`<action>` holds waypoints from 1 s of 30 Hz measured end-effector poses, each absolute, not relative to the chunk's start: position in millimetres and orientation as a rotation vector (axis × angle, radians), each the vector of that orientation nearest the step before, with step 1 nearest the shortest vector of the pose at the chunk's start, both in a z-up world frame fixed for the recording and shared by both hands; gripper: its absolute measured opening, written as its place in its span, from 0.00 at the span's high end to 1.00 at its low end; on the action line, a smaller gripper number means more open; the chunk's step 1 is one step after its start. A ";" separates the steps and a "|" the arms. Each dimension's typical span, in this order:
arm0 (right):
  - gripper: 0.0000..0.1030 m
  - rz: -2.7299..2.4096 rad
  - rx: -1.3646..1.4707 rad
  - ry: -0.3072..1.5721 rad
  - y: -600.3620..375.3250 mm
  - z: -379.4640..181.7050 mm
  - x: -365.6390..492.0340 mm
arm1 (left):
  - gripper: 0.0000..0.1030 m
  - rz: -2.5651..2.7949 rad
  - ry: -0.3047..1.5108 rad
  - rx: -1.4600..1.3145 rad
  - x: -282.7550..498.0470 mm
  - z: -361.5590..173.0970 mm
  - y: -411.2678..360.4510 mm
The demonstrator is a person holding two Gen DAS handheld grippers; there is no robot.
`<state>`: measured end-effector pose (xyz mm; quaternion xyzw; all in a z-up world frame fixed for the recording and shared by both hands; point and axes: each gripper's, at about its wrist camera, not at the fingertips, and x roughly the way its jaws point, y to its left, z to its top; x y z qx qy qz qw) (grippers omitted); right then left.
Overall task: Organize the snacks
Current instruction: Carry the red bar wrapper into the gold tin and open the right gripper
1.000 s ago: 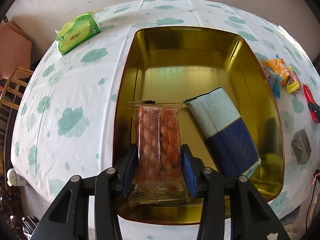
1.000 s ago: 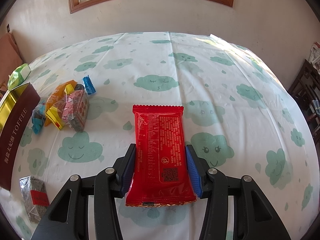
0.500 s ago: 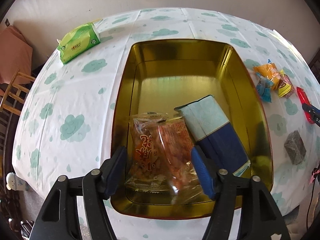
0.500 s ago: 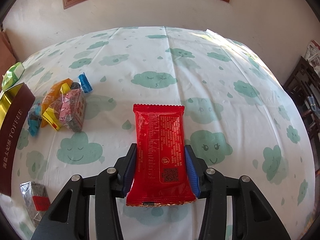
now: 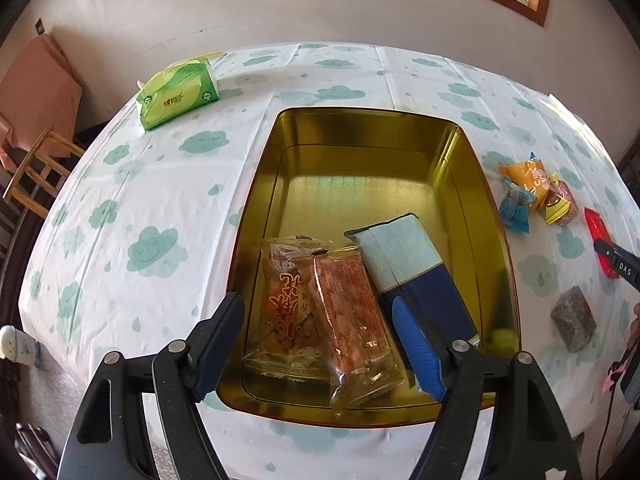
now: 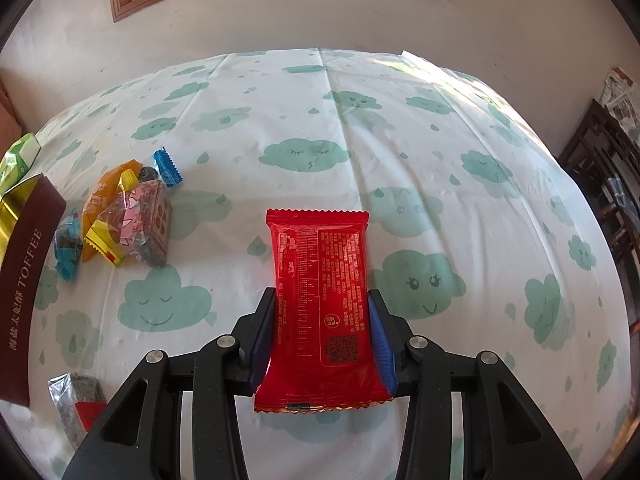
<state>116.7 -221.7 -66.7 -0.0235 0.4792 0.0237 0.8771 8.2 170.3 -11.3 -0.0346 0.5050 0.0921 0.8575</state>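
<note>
Two clear orange cracker packets [image 5: 320, 312] lying in near left corner of gold rectangular tin [image 5: 472, 184], touching pale-and-dark-blue carton [image 5: 408, 264] beside them. Left gripper [image 5: 320, 344] spread wide above the packets, holding nothing. Small heap of wrapped candies [image 5: 536, 196] on cloud-print tablecloth [image 5: 152, 208], right of tin. Right gripper [image 6: 322, 340] pinching flat red foil snack packet [image 6: 320, 304] above the cloth, well apart from the tin.
</note>
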 end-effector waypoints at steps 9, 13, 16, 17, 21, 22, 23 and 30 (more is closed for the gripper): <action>0.58 0.043 0.001 0.991 -223.8 -58.8 107.9 | 0.21 0.230 0.975 -0.141 2.2 -5.8 173.9; 0.58 0.052 0.013 0.967 -220.4 -46.9 105.1 | 0.15 0.225 0.973 -0.159 1.7 -6.5 176.2; 0.58 0.068 0.019 0.954 -214.3 -39.0 102.7 | 0.13 0.220 0.975 -0.156 0.0 -6.8 175.7; 0.58 0.078 0.021 0.952 -211.4 -36.4 101.2 | 0.12 0.220 0.975 -0.158 -0.9 -6.9 176.0; 0.58 0.125 0.014 0.943 -195.3 -27.2 96.3 | 0.11 0.223 0.979 -0.168 -2.8 -7.5 176.3; 0.58 0.136 0.009 0.938 -190.6 -24.6 95.0 | 0.11 0.226 0.980 -0.167 -3.2 -7.6 176.4; 0.58 0.150 0.006 0.932 -185.8 -22.0 93.4 | 0.11 0.231 0.982 -0.163 -3.6 -7.6 176.7; 0.58 0.255 -0.018 0.903 -147.2 -4.6 80.6 | 0.11 0.267 0.985 -0.153 -6.7 -4.6 181.8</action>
